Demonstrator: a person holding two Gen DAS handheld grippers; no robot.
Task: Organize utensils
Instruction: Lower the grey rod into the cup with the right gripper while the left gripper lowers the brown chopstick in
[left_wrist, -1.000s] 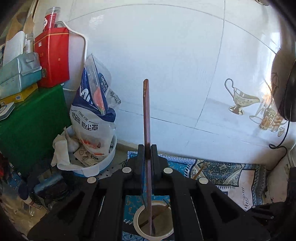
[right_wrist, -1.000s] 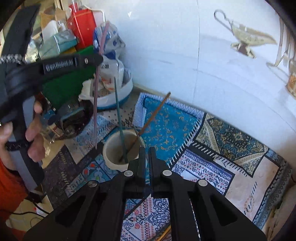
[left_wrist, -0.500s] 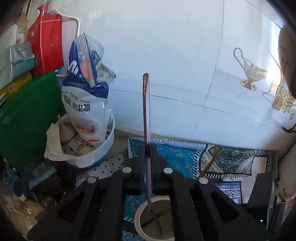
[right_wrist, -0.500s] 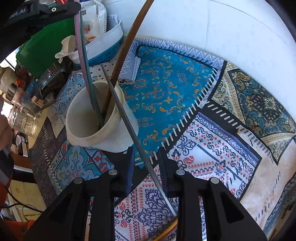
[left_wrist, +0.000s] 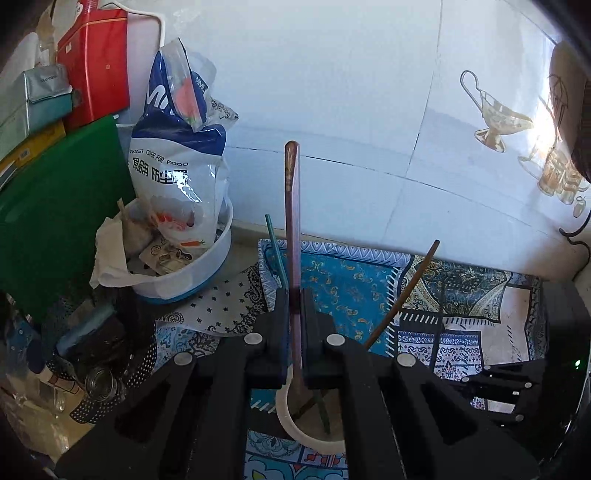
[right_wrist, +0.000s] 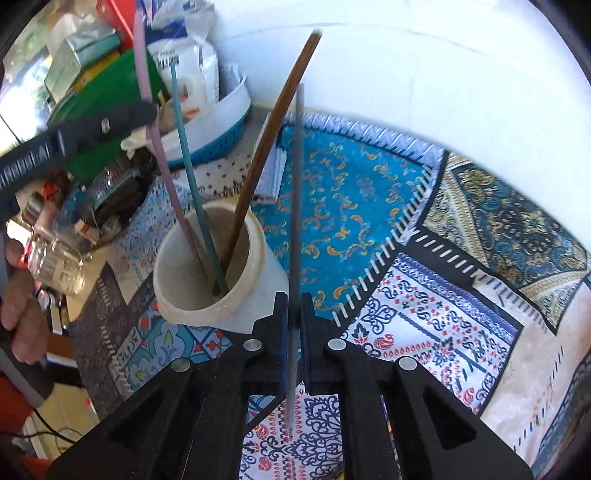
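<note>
A white cup (right_wrist: 255, 273) stands on the patterned cloth and holds a green chopstick (right_wrist: 192, 177) and a brown chopstick (right_wrist: 269, 140). My left gripper (left_wrist: 294, 297) is shut on a reddish-pink chopstick (left_wrist: 291, 206), held upright with its lower end inside the cup (left_wrist: 284, 410). The same chopstick (right_wrist: 155, 122) and the left gripper (right_wrist: 147, 110) show at the left of the right wrist view. My right gripper (right_wrist: 293, 306) is shut on a grey chopstick (right_wrist: 297, 192), held upright just right of the cup.
A white and blue basin (left_wrist: 207, 266) with a food bag (left_wrist: 177, 147) stands at the back left by the tiled wall. A green board (left_wrist: 55, 206), a red tin (left_wrist: 96, 66) and clutter fill the left. The patterned cloth (right_wrist: 424, 258) spreads to the right.
My right gripper has closed on the grey chopstick and lifted it upright beside the cup. My left gripper has lowered the reddish-pink chopstick into the cup.
</note>
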